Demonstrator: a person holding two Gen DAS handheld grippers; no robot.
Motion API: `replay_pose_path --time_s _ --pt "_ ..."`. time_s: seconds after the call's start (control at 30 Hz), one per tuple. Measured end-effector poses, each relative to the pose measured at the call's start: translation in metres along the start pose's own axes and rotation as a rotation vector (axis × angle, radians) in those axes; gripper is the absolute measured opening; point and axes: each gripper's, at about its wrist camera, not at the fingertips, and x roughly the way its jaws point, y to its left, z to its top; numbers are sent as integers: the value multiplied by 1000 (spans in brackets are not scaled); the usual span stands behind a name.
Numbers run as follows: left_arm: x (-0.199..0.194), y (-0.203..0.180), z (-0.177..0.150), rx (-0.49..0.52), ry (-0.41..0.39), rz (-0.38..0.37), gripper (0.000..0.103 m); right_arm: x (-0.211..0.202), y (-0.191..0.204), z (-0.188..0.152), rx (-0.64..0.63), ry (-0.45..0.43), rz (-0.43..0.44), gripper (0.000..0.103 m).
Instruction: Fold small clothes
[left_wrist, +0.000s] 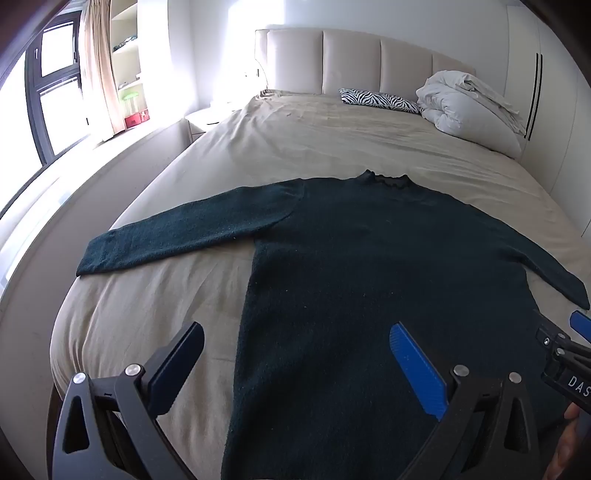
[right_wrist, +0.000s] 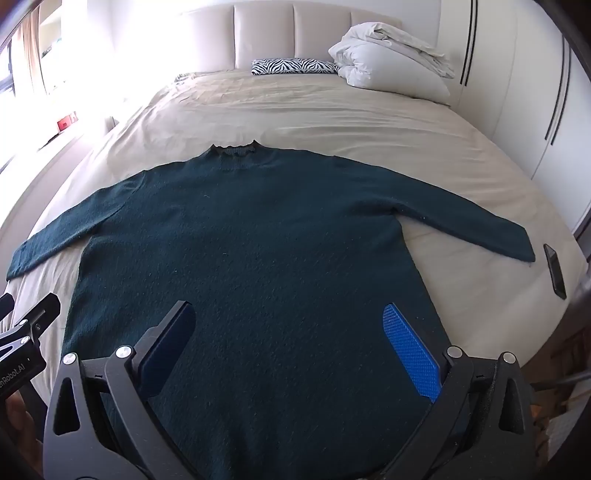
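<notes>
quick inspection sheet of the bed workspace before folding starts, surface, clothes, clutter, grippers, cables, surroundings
surface: beige bed sheet, lightly wrinkled.
job's things: dark green sweater lies flat, collar toward the headboard, both sleeves spread out, not yet folded.
clutter: black phone on the sheet just past the sweater's right cuff; zebra-print pillow and bundled white duvet at the head of the bed.
grippers: left gripper and right gripper both open above the sweater's lower part, nothing between the fingers.
cables: nothing seen.
surroundings: padded headboard, window with curtain on the left, white wardrobe on the right.
</notes>
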Motion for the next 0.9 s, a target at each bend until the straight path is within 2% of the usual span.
replay_pose_path --time_s 0.9 --pt "0 0 0 -6 1 -8 103 -1 8 -10 -13 -2 1 103"
